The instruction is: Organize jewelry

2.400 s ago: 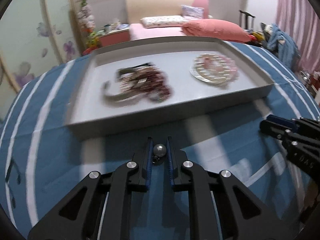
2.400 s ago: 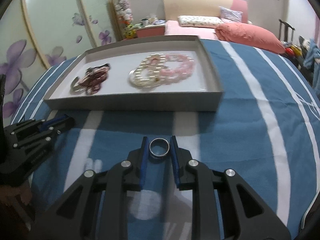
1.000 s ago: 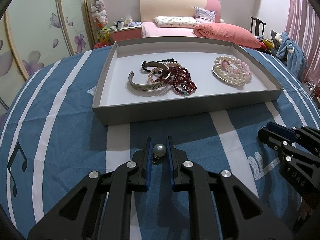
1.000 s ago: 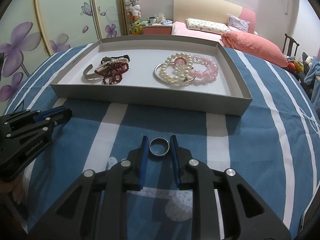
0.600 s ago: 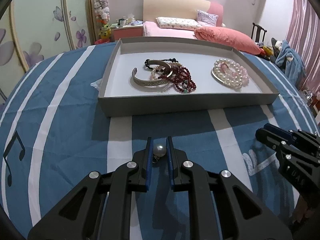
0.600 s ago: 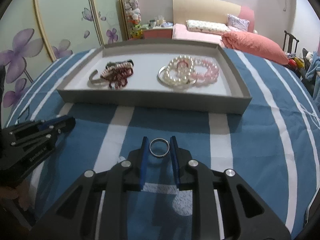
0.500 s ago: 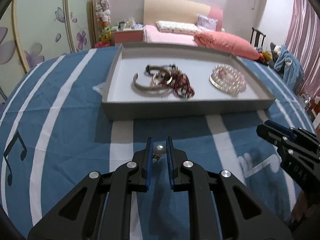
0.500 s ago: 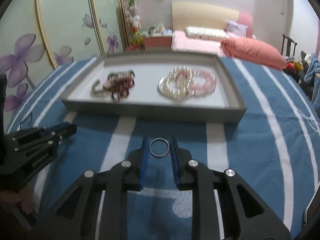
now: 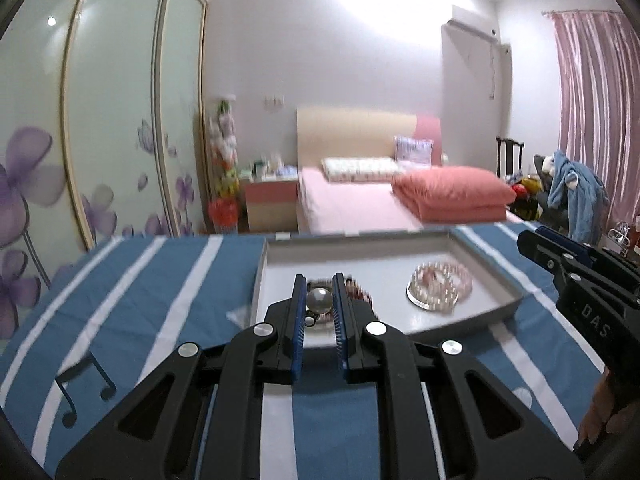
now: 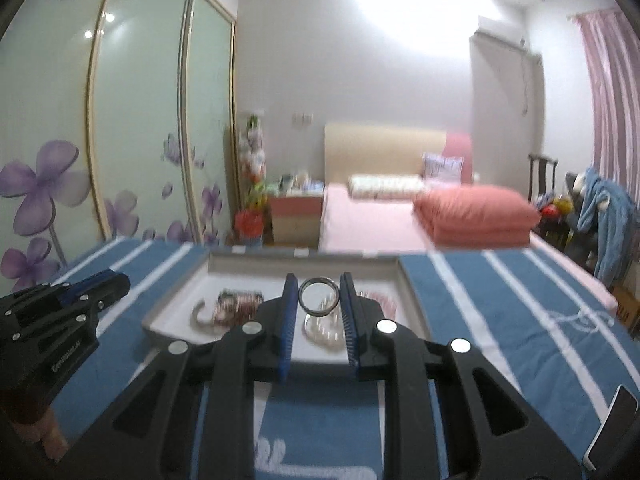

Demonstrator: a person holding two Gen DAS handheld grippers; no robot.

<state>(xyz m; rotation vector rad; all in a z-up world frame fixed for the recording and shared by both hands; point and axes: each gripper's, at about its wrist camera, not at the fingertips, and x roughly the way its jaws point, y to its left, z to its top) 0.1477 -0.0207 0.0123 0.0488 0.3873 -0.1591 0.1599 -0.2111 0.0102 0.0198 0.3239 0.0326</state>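
My left gripper [image 9: 319, 300] is shut on a pearl earring [image 9: 319, 301] with a small metal loop, held above the blue striped cloth in front of the grey tray [image 9: 506, 307]. My right gripper [image 10: 319, 298] is shut on a silver ring [image 10: 319, 297], also held up in front of the tray [image 10: 160, 316]. In the tray lie a pearl and pink bead bracelet pile [image 9: 438, 287] and a dark red bead and silver bangle pile [image 10: 230, 306], which the left fingers partly hide in the left wrist view. Each gripper shows in the other's view, the right gripper [image 9: 580, 276] and the left gripper [image 10: 60, 316].
The tray rests on a table covered with blue cloth with white stripes [image 9: 140, 300]. A phone edge [image 10: 610, 428] lies at the lower right. Beyond are a pink bed [image 9: 360, 204], a flowered wardrobe [image 9: 80, 140] and a chair with clothes [image 10: 600, 204].
Both grippers have tilted up and risen, so the tray dropped low in the views and the room now fills them. Each still holds its piece.
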